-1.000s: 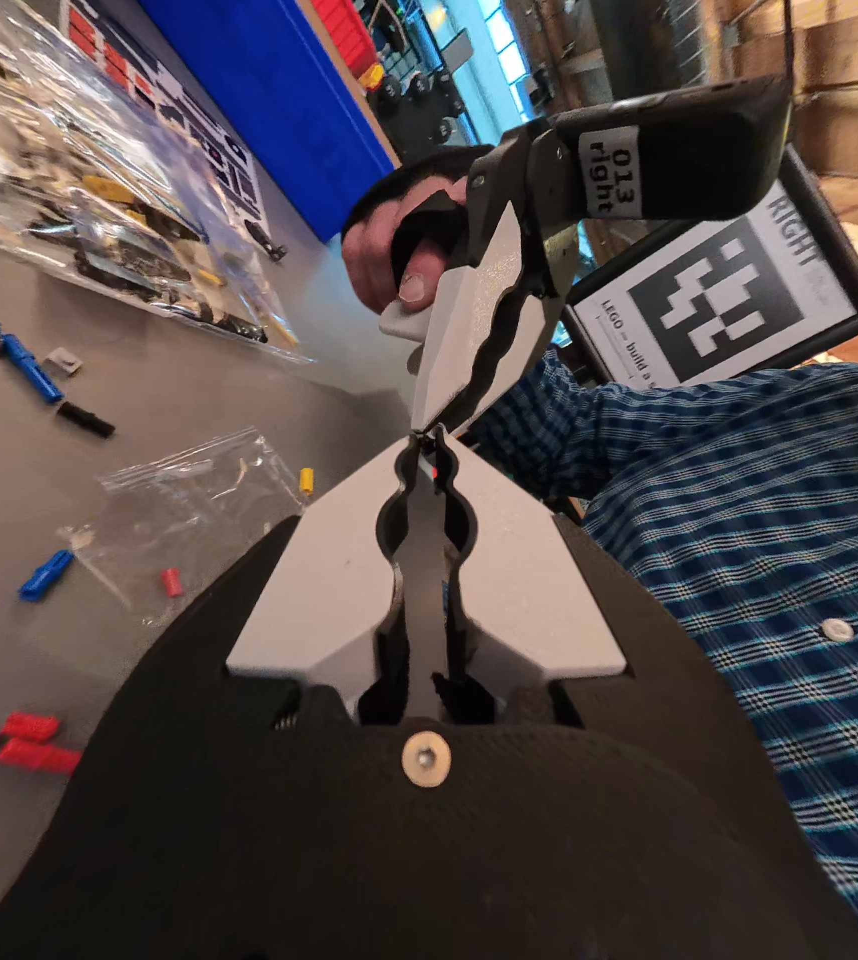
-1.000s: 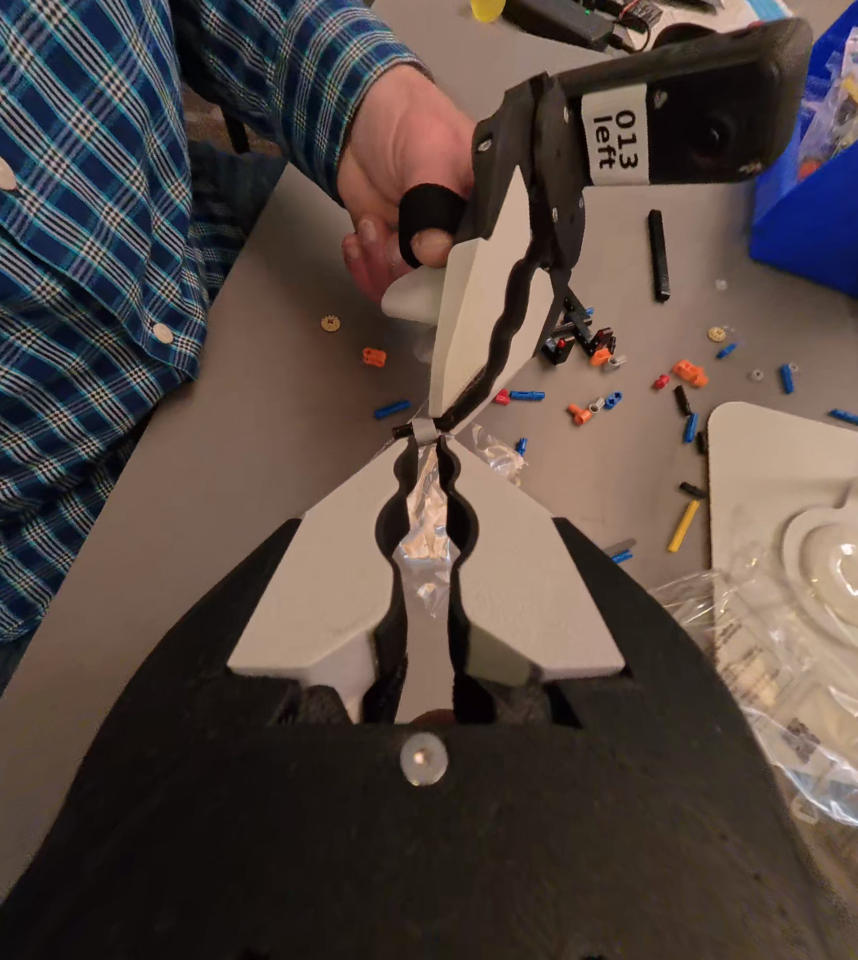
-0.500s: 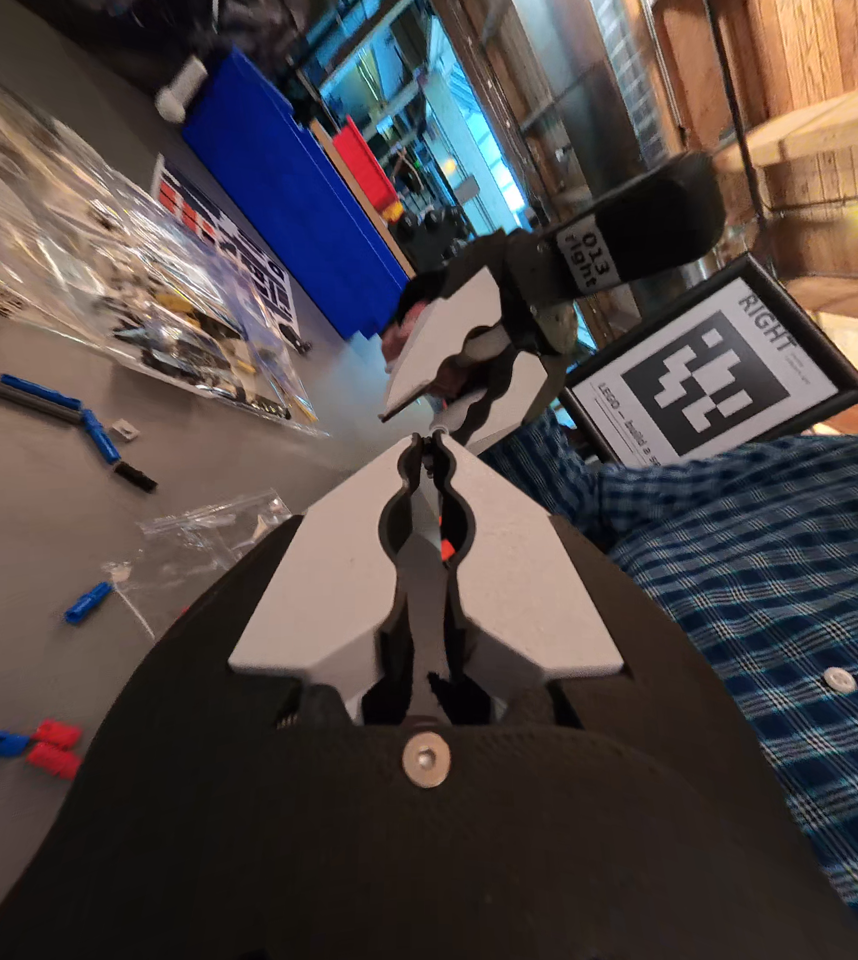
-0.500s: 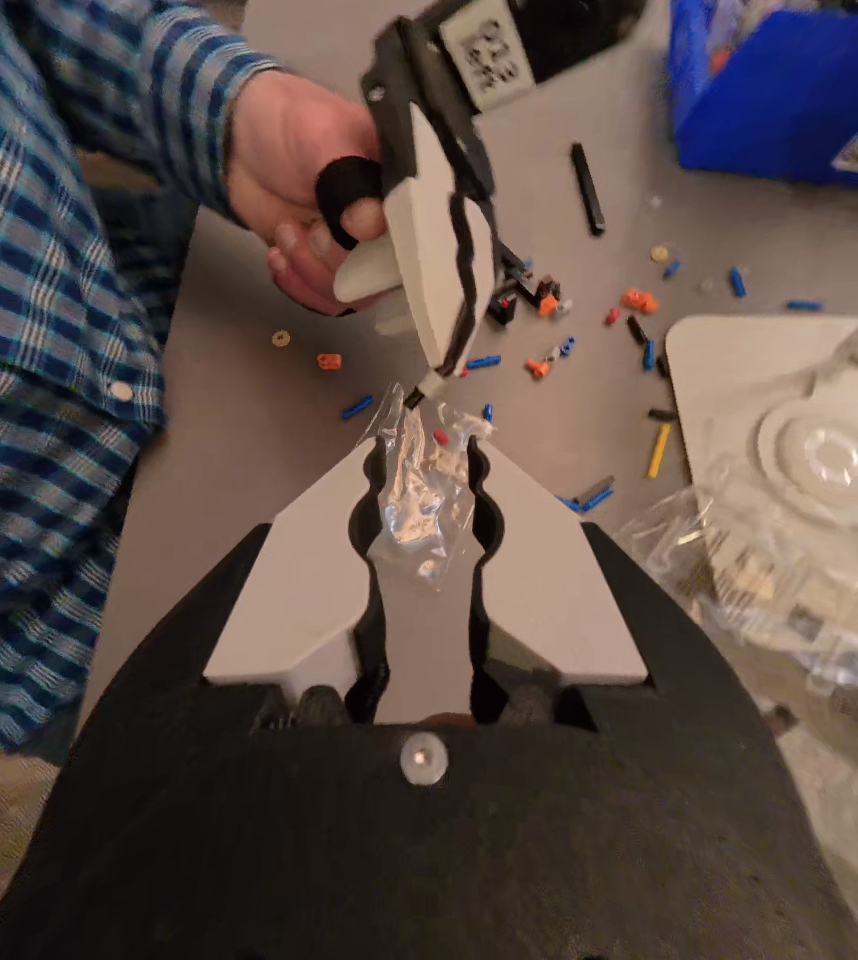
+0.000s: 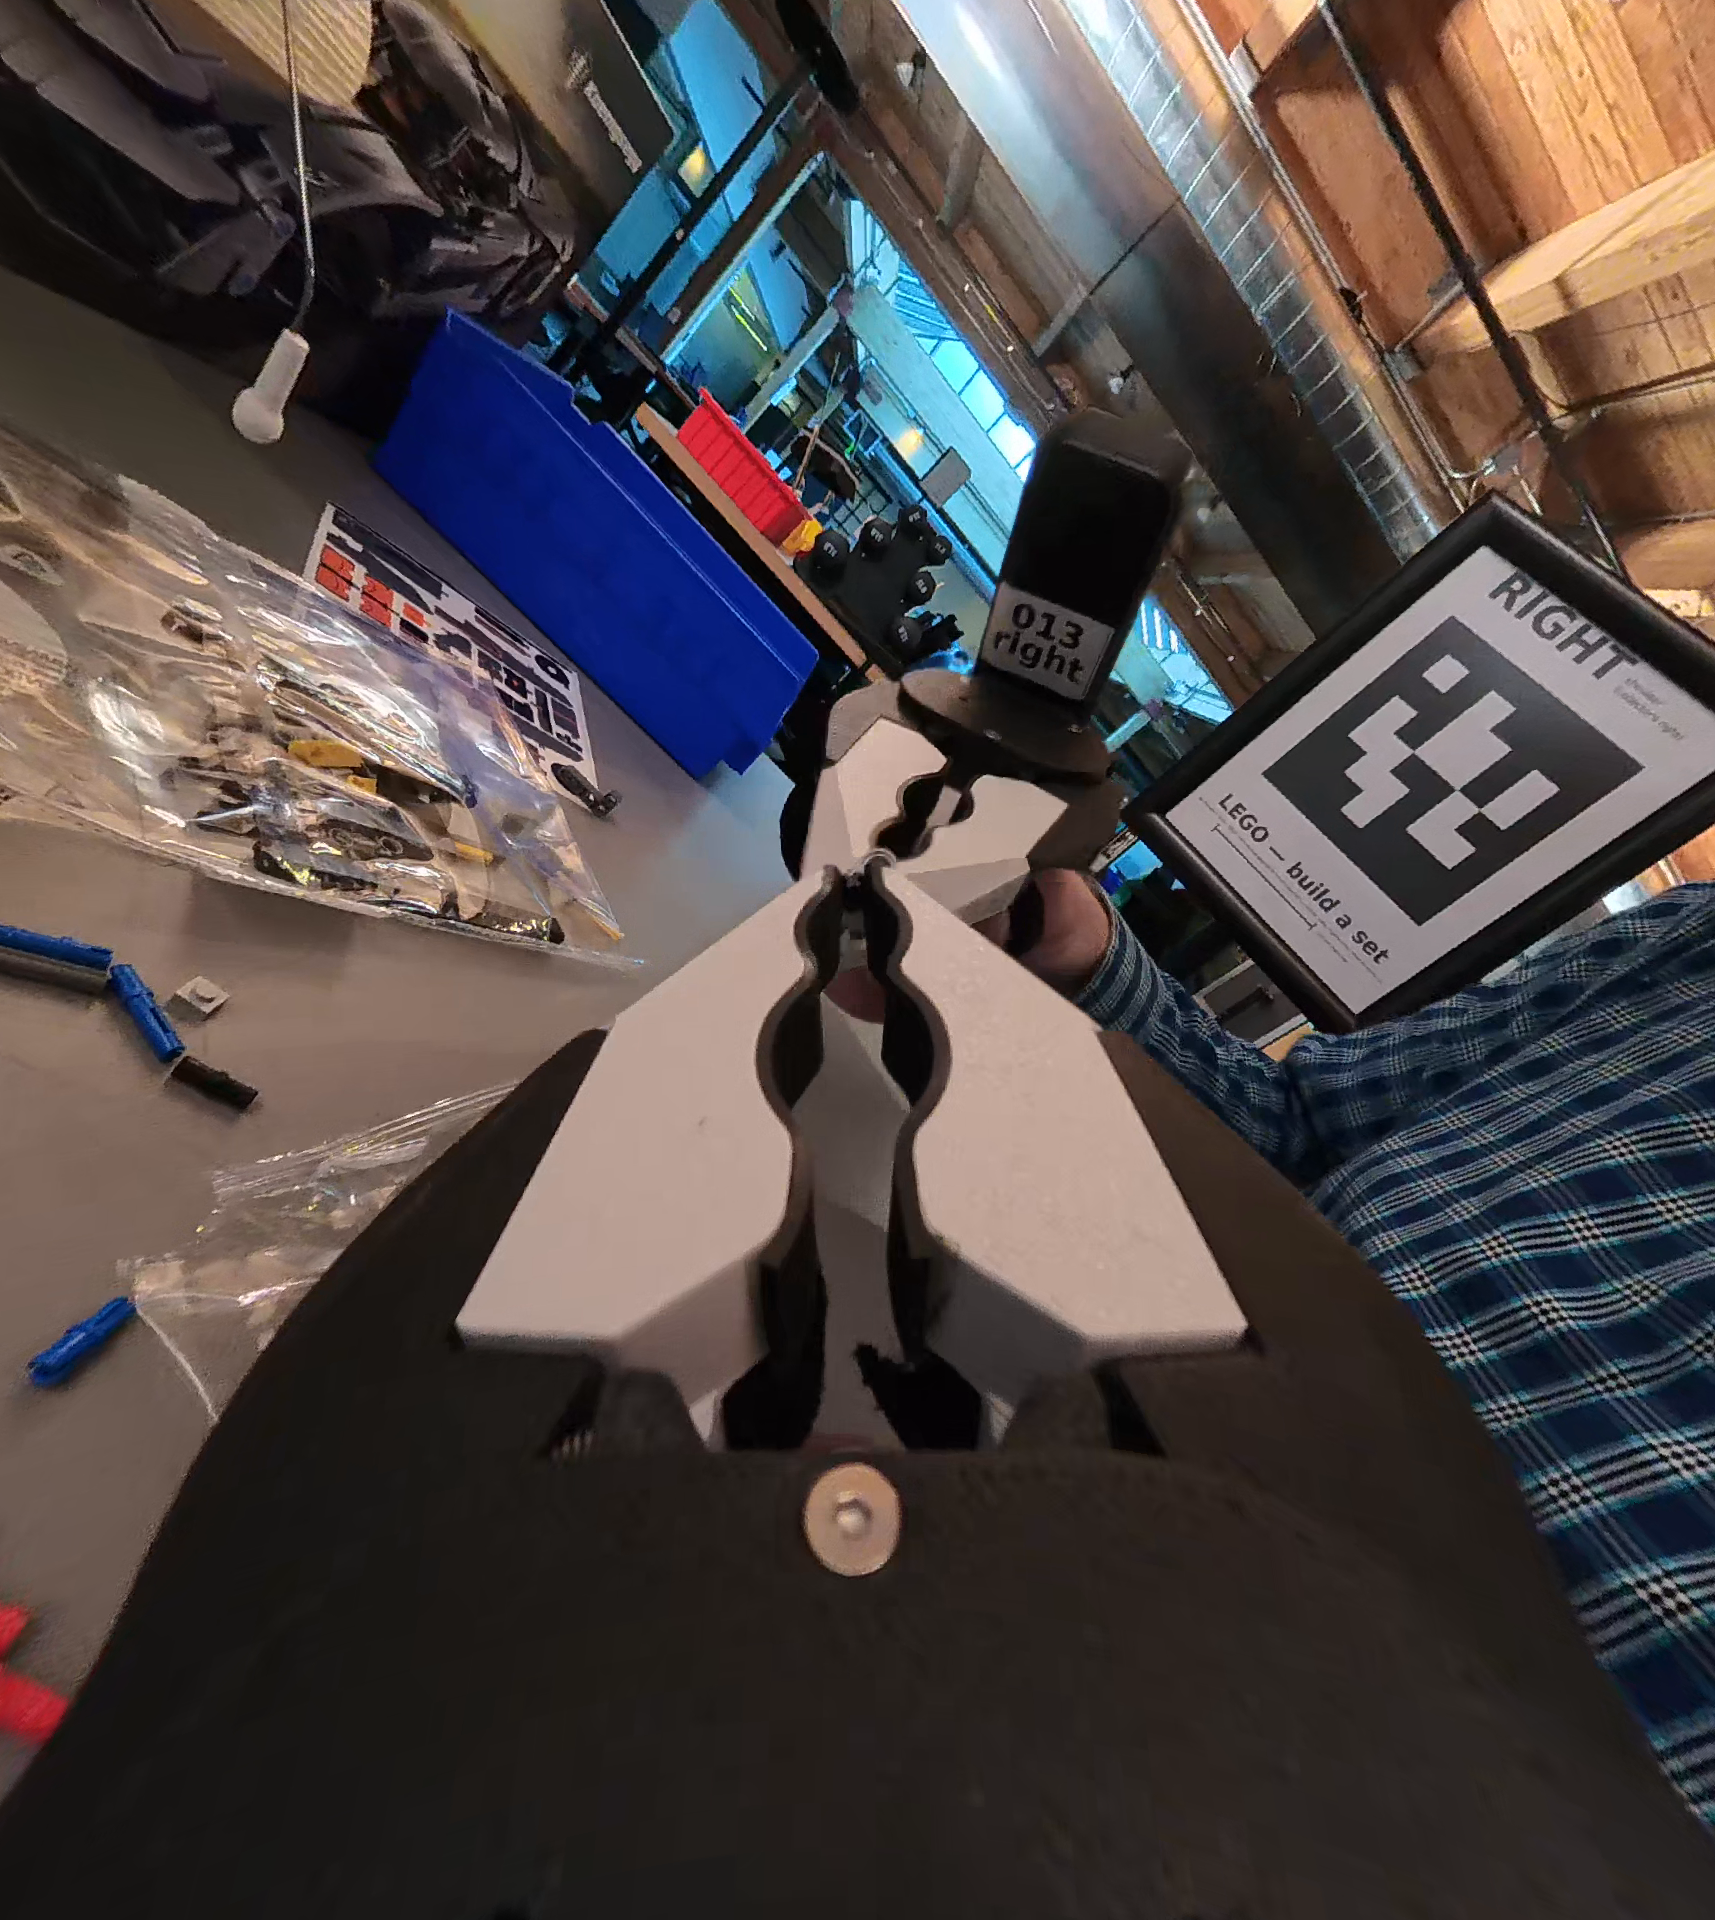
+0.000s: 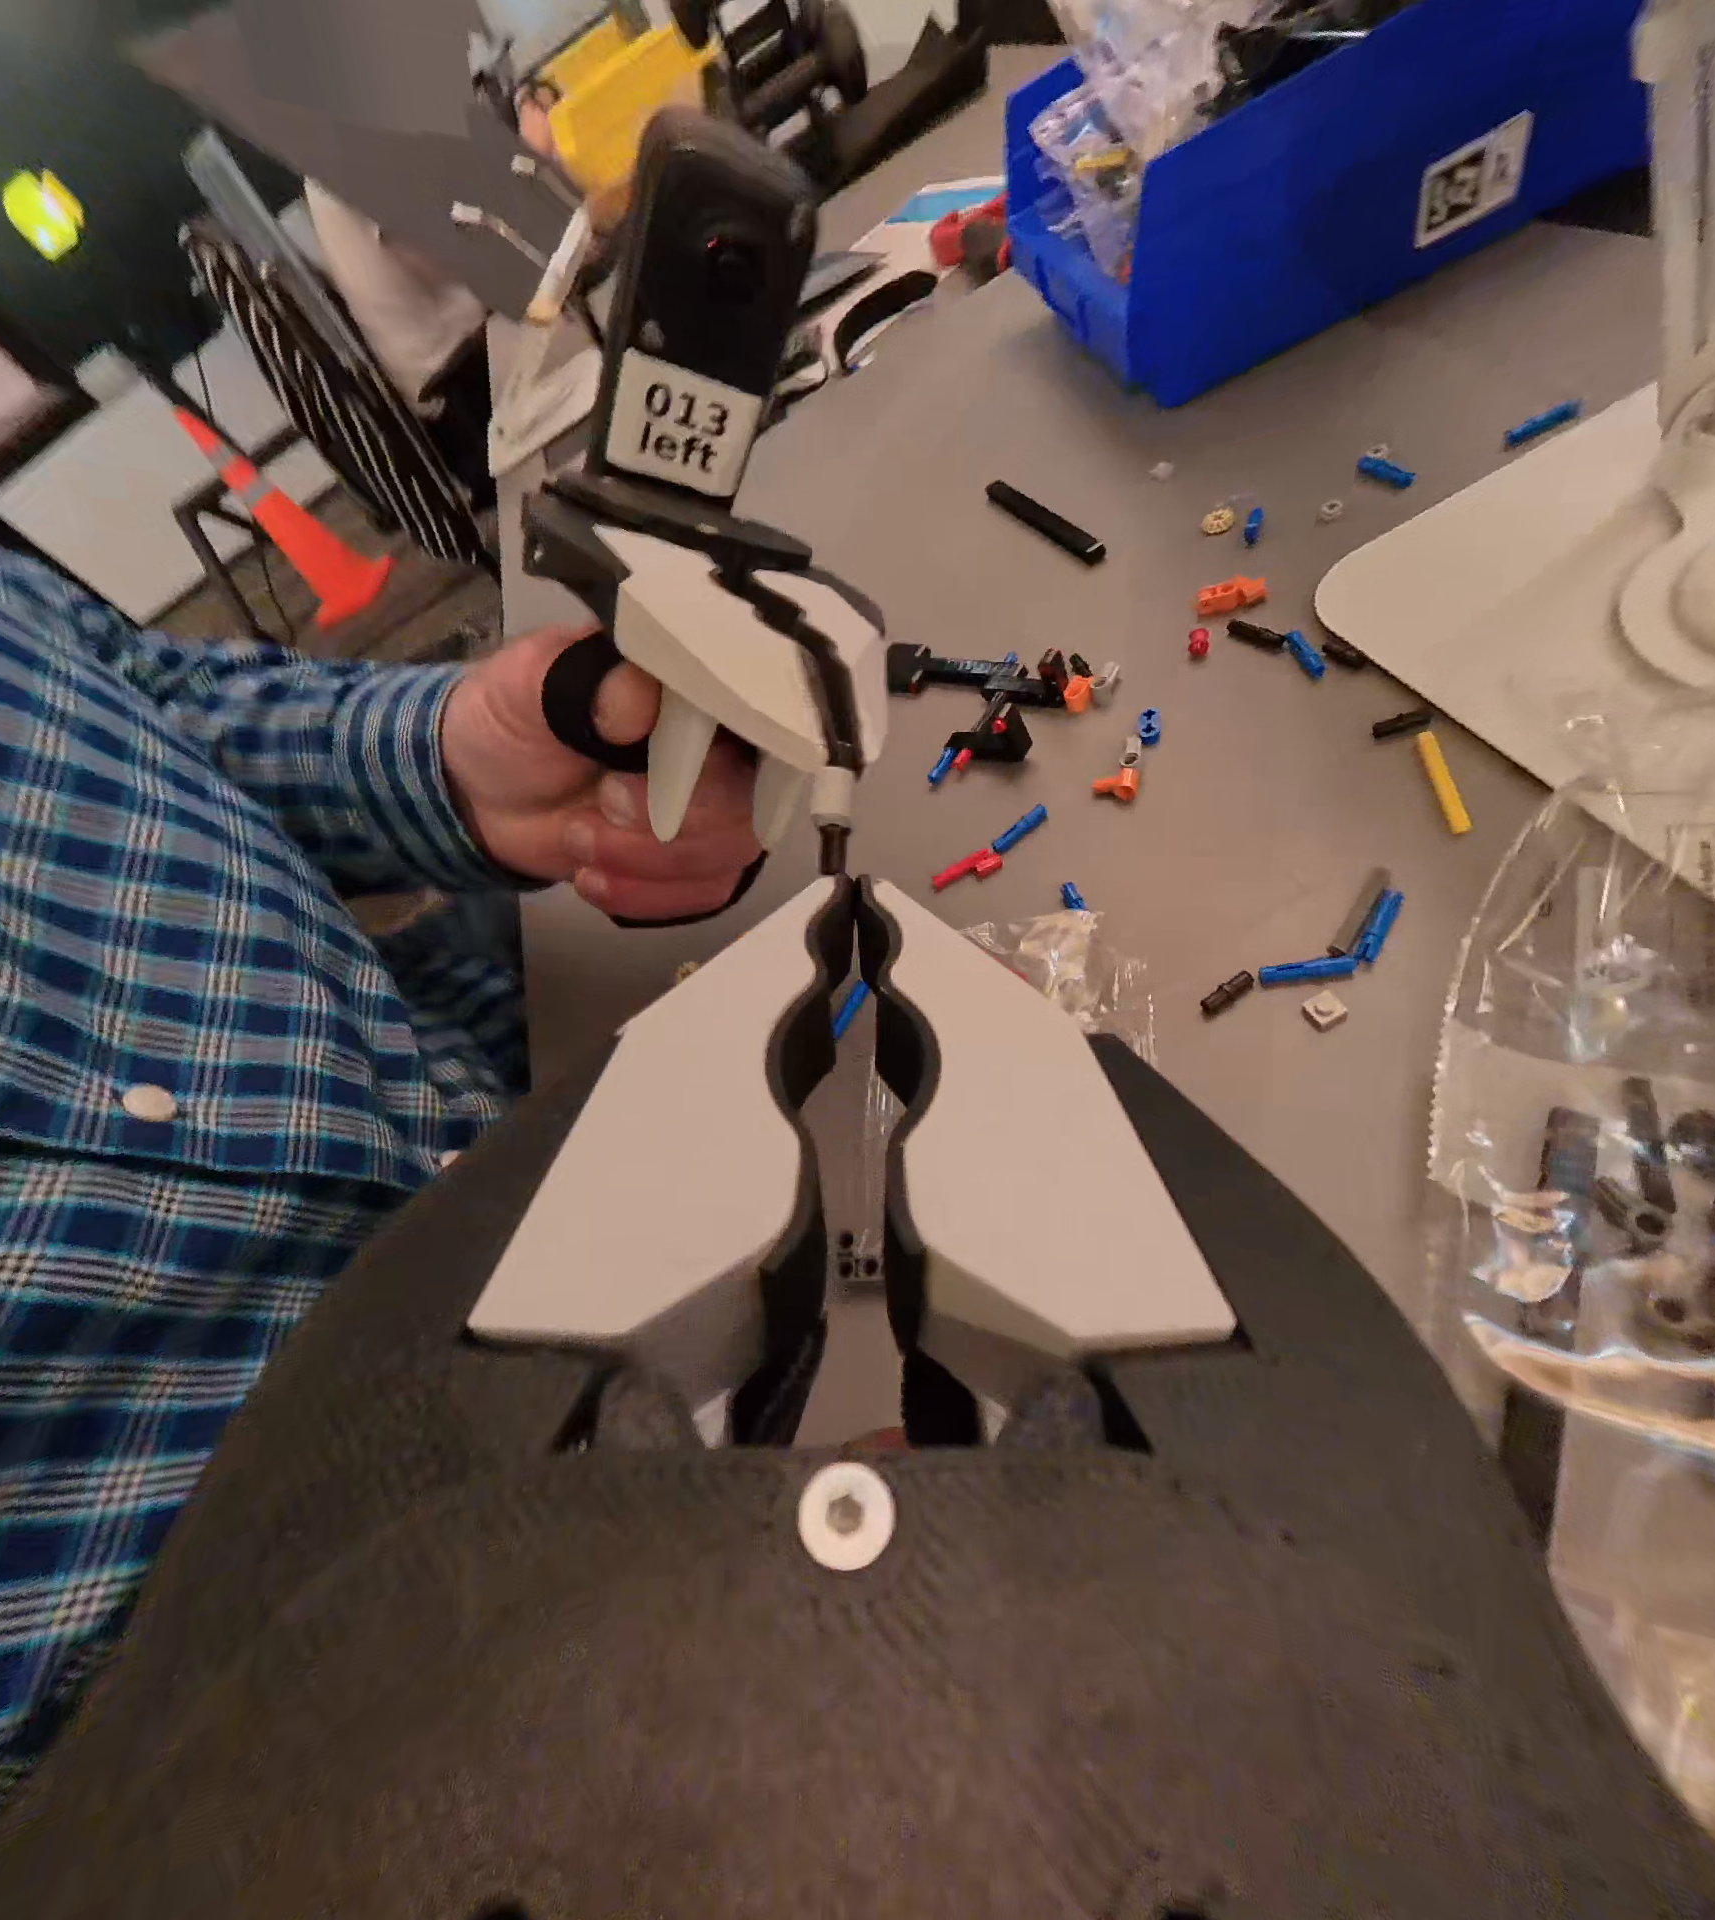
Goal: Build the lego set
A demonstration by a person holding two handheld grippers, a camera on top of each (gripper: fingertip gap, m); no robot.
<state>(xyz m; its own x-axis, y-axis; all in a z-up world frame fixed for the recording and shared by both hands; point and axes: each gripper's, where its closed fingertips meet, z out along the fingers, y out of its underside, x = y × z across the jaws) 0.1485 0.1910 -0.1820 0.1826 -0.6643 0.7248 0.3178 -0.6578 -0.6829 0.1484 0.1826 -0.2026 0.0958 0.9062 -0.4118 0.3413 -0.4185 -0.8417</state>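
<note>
You're pinching the small grey-and-black peg (image 6: 829, 816) in the left gripper (image 6: 837, 769), its long axis pointing down at the right gripper (image 6: 853, 888), whose jaws are pressed together at frame centre.

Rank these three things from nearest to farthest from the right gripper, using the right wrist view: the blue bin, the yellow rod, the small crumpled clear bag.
1. Small crumpled clear bag: on the table just right of the right gripper.
2. Yellow rod: farther right, beside the white base.
3. Blue bin: far back, upper right.
</note>
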